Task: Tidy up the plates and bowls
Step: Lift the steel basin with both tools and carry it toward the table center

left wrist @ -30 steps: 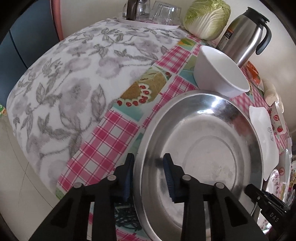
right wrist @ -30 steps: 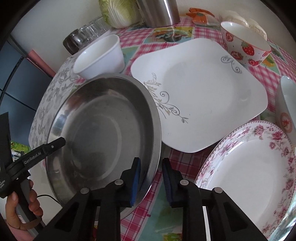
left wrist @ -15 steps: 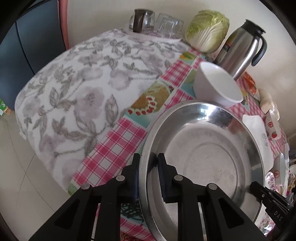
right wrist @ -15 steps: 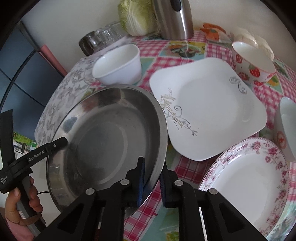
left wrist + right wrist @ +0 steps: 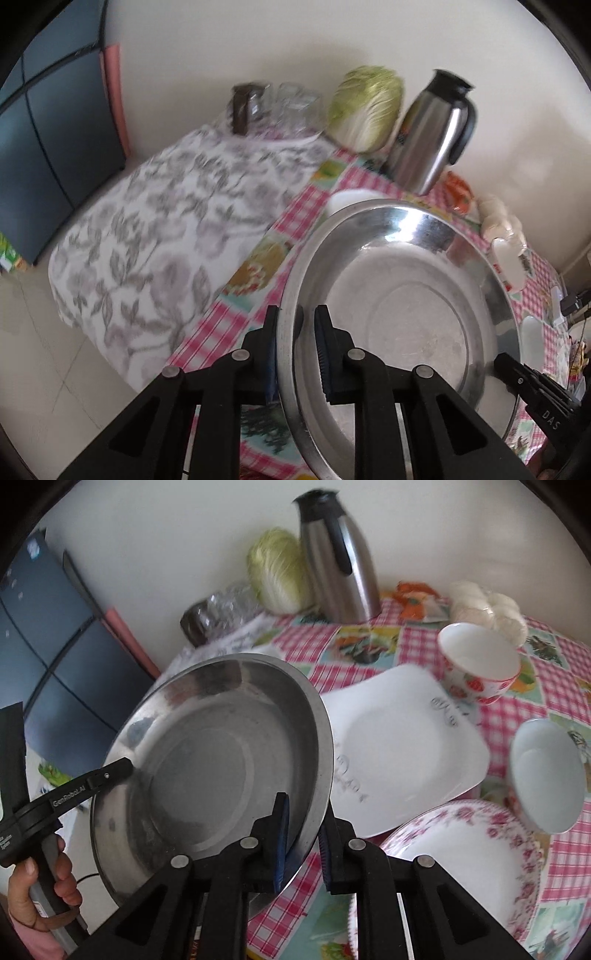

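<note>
Black left gripper (image 5: 127,766) reads, seemingly, "GenRobot.AI".

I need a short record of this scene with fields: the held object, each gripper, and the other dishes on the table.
held object: steel basin, lifted and tilted
left gripper: shut on the basin's rim
right gripper: shut on the opposite rim
other dishes: square white plate, floral plate, strawberry bowl, white bowl
back of table: thermos, napa cabbage
</note>
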